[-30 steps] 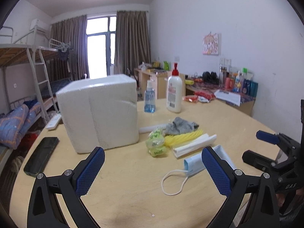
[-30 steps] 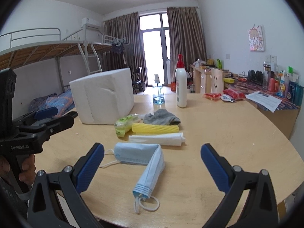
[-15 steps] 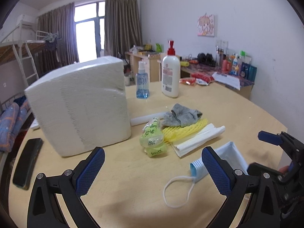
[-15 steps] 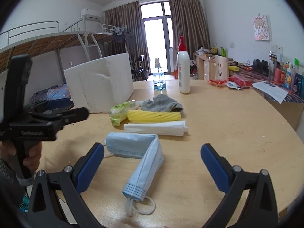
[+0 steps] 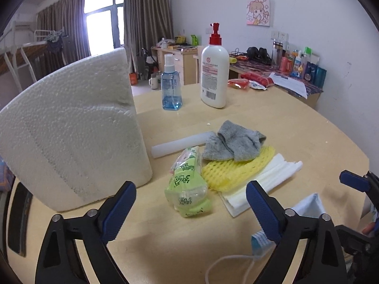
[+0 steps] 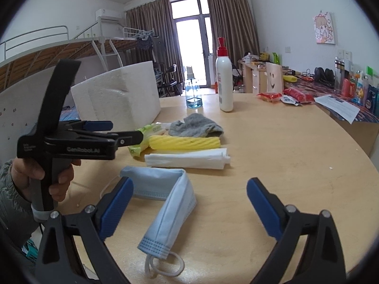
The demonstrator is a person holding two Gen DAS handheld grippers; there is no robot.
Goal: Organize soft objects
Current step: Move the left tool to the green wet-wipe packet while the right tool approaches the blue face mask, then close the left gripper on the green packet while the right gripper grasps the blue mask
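- Since a second ago, the left hand-held gripper [image 5: 190, 208] has pushed forward toward the pile; its jaws have just been closing a little yet stand apart, with nothing pressed between them.
- Just ahead of it on the counter [image 5: 296, 127] lies the green packet [image 5: 188, 189], with the yellow foam net [image 5: 234, 169] and grey sock [image 5: 231, 143] beyond.
- Right hand-held gripper [image 6: 189, 201] hangs wide apart over the blue face mask [image 6: 165, 194], not touching it.
- White foam box [image 5: 71, 137] stands to the left.

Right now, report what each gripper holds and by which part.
Nothing is held. The left gripper and the right gripper are both open above the table, pads touching nothing.
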